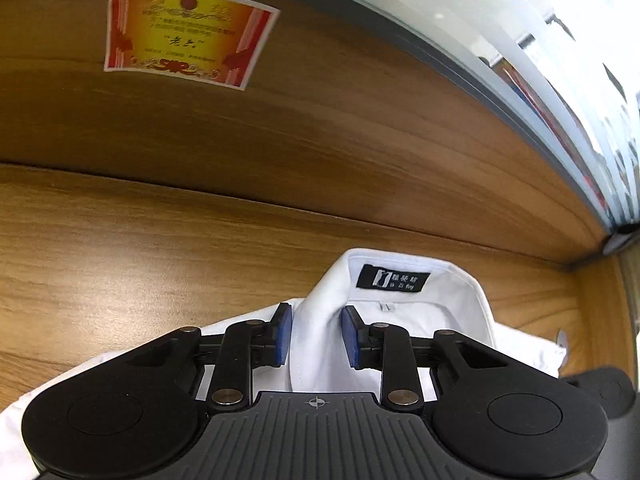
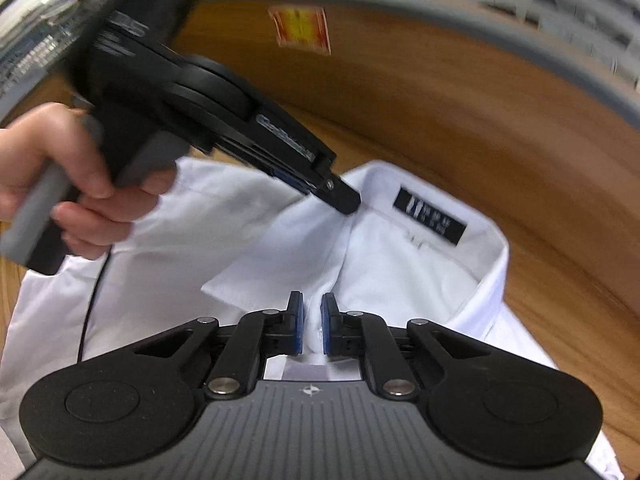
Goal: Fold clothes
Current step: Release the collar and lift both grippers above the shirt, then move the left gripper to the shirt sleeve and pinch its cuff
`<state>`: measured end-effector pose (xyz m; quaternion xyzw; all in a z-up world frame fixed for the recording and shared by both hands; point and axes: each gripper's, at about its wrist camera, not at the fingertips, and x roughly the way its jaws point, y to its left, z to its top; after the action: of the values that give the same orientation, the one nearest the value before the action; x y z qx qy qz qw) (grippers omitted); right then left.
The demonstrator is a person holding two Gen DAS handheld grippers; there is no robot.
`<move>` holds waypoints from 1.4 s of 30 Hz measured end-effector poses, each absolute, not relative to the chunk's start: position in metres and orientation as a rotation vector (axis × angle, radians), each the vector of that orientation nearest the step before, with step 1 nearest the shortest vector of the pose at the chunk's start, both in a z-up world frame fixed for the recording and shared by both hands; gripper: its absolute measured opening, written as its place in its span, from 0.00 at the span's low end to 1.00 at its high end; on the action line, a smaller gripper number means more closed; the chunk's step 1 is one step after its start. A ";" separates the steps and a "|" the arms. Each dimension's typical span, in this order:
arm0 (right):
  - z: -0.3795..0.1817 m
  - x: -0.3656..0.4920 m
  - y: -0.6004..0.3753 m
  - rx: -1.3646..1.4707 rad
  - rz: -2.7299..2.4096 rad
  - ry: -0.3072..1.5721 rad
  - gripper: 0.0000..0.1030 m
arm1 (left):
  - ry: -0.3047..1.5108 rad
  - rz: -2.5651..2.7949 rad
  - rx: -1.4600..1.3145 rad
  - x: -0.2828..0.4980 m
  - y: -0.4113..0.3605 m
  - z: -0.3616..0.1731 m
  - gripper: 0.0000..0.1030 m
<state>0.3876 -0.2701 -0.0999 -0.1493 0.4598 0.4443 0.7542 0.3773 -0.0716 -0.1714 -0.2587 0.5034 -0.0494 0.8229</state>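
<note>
A white dress shirt (image 2: 400, 272) is lying face up on the wooden table (image 1: 140, 240), its collar (image 1: 452, 300) toward the far side and its black neck label (image 1: 394, 277) showing inside the collar band. The rest of the shirt is spreading toward the near edge, under both tools.

The person's left hand (image 2: 76, 192) is gripping the handle of the left gripper (image 1: 316, 334), which is reaching in from the left and pointing down at the left collar wing. Its blue pads (image 1: 283, 334) are straddling that wing with a gap on either side, so the claw is released, with cloth between the jaws but not pinched.

The right gripper (image 2: 313, 328) is working nearer, at the front placket just below the collar opening. Its jaws are drawn close together with a narrow ridge of white cloth between them, so it looks clenched on the shirt front; blur makes the contact hard to confirm.

Folding proper is not yet under way. This looks like the tidying step: squaring the collar and flattening the front. Next, I judge, the left claw needs to close on the collar wing, and both tools should pull gently apart to smooth the cloth without dragging the shirt across the table.

A red and yellow certificate (image 1: 188, 36) is lying on the table on the far side.
</note>
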 end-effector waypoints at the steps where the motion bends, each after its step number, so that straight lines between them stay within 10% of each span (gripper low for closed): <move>1: -0.097 0.385 -0.274 -0.317 0.972 0.984 0.09 | 1.070 -0.100 -0.583 0.375 -0.068 -0.173 0.30; 18: -0.058 0.373 -0.312 -0.155 0.875 0.897 0.22 | 0.904 -0.149 -0.499 0.320 -0.060 -0.108 0.32; 42: -0.066 0.231 -0.356 -0.022 0.633 1.148 0.41 | 0.975 0.283 -0.237 0.058 0.063 -0.075 0.68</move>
<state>0.2312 -0.3564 -0.0661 -0.0102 0.5336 0.2942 0.7928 0.0578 0.0628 -0.0749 -0.1133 0.4658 0.1351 0.8671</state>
